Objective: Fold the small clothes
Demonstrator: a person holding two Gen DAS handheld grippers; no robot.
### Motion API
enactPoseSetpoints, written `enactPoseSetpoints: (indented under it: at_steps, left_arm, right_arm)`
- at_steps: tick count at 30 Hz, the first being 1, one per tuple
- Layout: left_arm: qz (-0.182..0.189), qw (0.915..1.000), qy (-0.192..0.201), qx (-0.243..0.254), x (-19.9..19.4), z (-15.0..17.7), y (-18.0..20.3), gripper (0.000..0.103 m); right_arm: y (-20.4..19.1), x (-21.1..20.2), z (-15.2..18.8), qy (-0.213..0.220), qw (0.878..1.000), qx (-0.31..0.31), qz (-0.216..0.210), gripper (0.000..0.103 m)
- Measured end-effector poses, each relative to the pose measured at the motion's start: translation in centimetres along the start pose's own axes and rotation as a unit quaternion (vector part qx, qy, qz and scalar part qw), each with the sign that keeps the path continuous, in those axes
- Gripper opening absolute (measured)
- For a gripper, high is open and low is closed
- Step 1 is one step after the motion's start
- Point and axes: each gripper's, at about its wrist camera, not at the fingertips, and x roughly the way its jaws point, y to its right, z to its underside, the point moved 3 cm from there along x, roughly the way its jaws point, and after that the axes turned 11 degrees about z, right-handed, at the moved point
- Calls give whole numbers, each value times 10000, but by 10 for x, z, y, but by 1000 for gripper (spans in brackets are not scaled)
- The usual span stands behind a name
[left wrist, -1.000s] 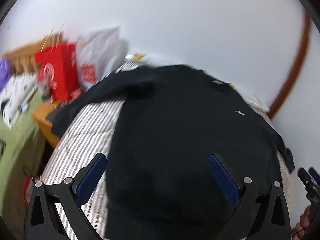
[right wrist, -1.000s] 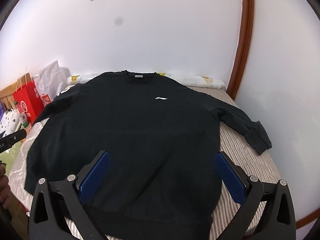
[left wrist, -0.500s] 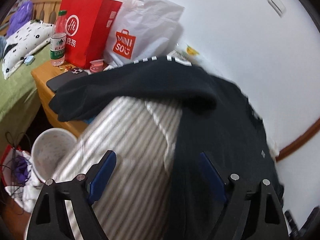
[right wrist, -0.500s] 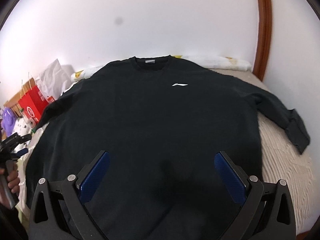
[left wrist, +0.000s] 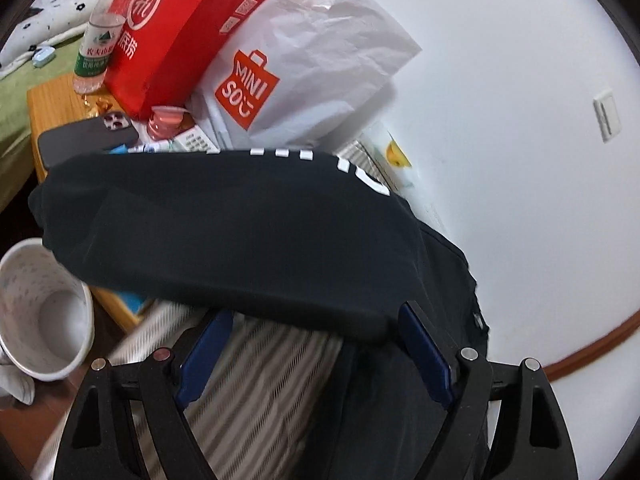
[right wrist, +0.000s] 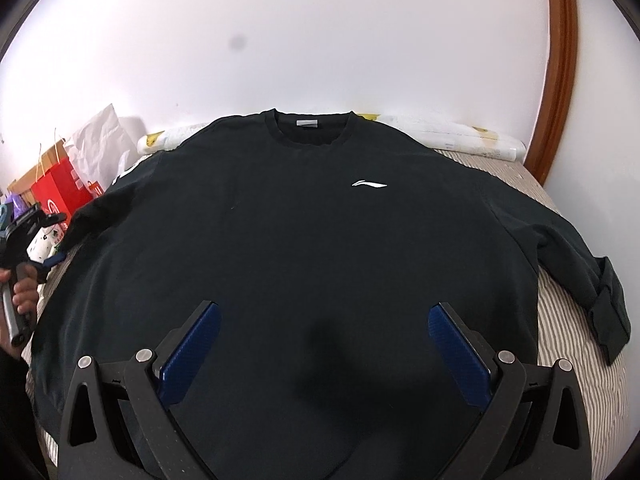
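Observation:
A black sweatshirt (right wrist: 312,240) with a small white chest logo lies spread flat, front up, on a striped bed (right wrist: 576,320). Its right sleeve (right wrist: 576,256) lies out to the right. Its left sleeve (left wrist: 224,220) hangs over the bed's left edge. My left gripper (left wrist: 316,320) is open, its blue pads on either side of that sleeve near the shoulder, close over it. It also shows in the right wrist view (right wrist: 28,240). My right gripper (right wrist: 324,320) is open and empty above the sweatshirt's lower body.
A wooden nightstand (left wrist: 52,100) left of the bed holds a red bag (left wrist: 176,28), a white Miniso bag (left wrist: 304,64), a water bottle (left wrist: 98,52) and a phone (left wrist: 84,140). A white bin (left wrist: 40,312) stands on the floor. A white wall is behind the bed.
My left gripper has swung left and moved in close to the left sleeve. My right gripper has moved forward and lower over the sweatshirt's body. Both stay open.

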Motion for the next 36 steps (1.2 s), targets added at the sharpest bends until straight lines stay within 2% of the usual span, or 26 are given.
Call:
enactPoseSetpoints:
  at_steps: [1, 3, 4, 5, 6, 9, 12, 15, 18, 20, 23, 28, 31, 32, 34, 36]
  left_arm:
    - [-125, 9999, 65, 27, 3, -4, 1, 74]
    - [-461, 9987, 163, 117, 7, -11, 1, 48]
    - [-612, 9978, 196, 165, 9, -14, 1, 41]
    - [-697, 9971, 230, 186, 10, -18, 0, 24]
    - [-737, 9967, 264, 196, 10, -22, 1, 12]
    - [-811, 9942, 466, 538, 3, -32, 22, 9]
    - [-761, 9871, 663, 1243, -5, -38, 68, 8]
    - [-161, 9801, 704, 1850, -8, -33, 124, 8]
    - [301, 9673, 474, 2475, 5, -10, 184, 8]
    - [631, 9558, 171, 2867, 22, 18, 217, 8]
    - [714, 9341, -271, 3486, 56, 70, 253, 8]
    - [679, 9170, -1433, 3659, 108, 138, 255, 9]
    - [269, 9115, -2036, 3565, 120, 159, 233, 10]
    - [273, 9117, -2141, 3495, 117, 161, 225, 14]
    - [354, 9157, -2158, 3371, 100, 157, 212, 31]
    - [257, 9222, -1814, 3405, 72, 146, 198, 63]
  right_arm:
    - [1, 3, -2, -12, 10000, -12, -27, 102]
    - [5, 10, -8, -51, 10000, -38, -68, 102]
    - [6, 13, -10, -64, 9999, -46, -64, 102]
    - [8, 16, -12, -81, 9999, -53, -64, 102]
    - [11, 18, -14, -87, 9999, -43, -63, 102]
    - [22, 21, -14, -95, 9999, 29, -104, 102]
    - [35, 21, -15, -125, 9998, 125, -114, 102]
    - [49, 15, -17, -65, 9998, 191, -16, 102]
    - [65, 6, -19, 38, 9995, 231, 221, 102]
    - [73, 2, -18, 68, 9992, 271, 297, 102]
    - [82, -2, -13, 21, 9985, 343, 427, 102]
    - [83, -14, -4, 67, 9987, 328, 395, 102]
    - [78, -20, -5, 97, 9989, 212, 419, 102]
    - [76, -22, -7, 123, 9990, 189, 397, 102]
    - [66, -27, -17, 212, 9993, 128, 296, 102]
    - [49, -30, -30, 331, 9993, 11, 165, 102]
